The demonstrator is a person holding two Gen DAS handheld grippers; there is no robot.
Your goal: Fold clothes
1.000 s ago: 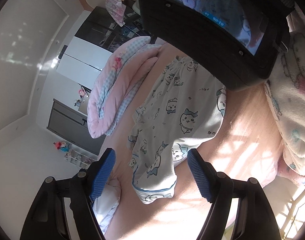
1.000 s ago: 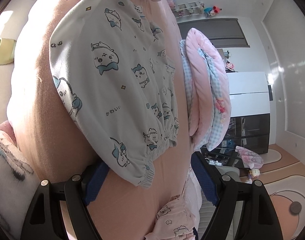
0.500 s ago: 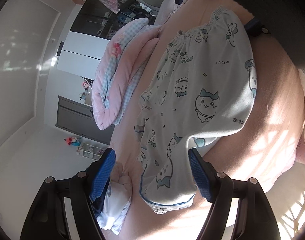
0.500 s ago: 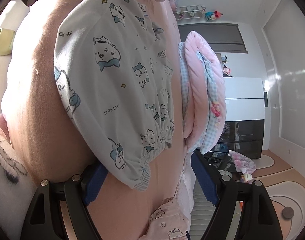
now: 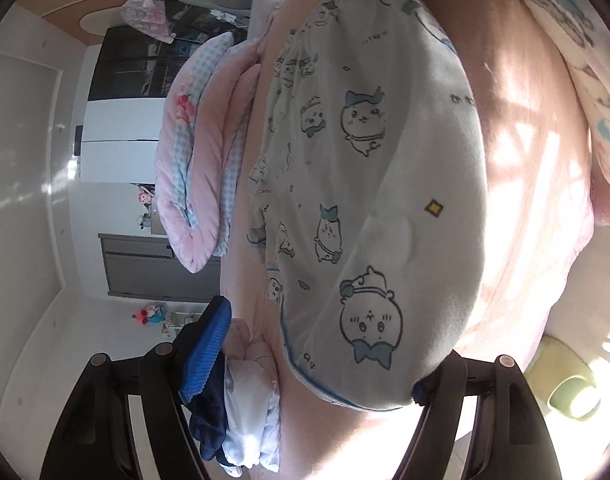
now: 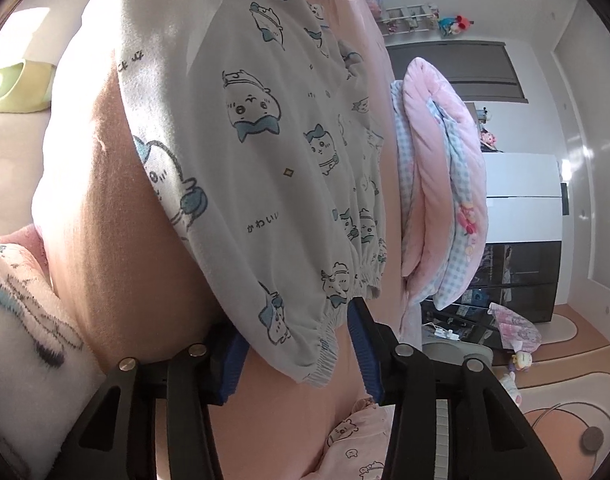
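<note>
the pale grey, cartoon-printed soft cotton pyjama trousers (image 5: 385, 184) are lying limp on the pink bedsheet (image 5: 521, 128), and both the left gripper (image 5: 317, 364) and right gripper (image 6: 297, 354) are straddling opposite ends wide open, gripping nothing, best pinching the gathered waistband (image 6: 337, 316).

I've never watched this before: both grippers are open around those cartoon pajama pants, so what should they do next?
Probably close both grippers. The right gripper straddles the waistband of the pants, and the left gripper sits at the leg end, neither pinching yet; a grip at both ends lets the fold start.
</note>
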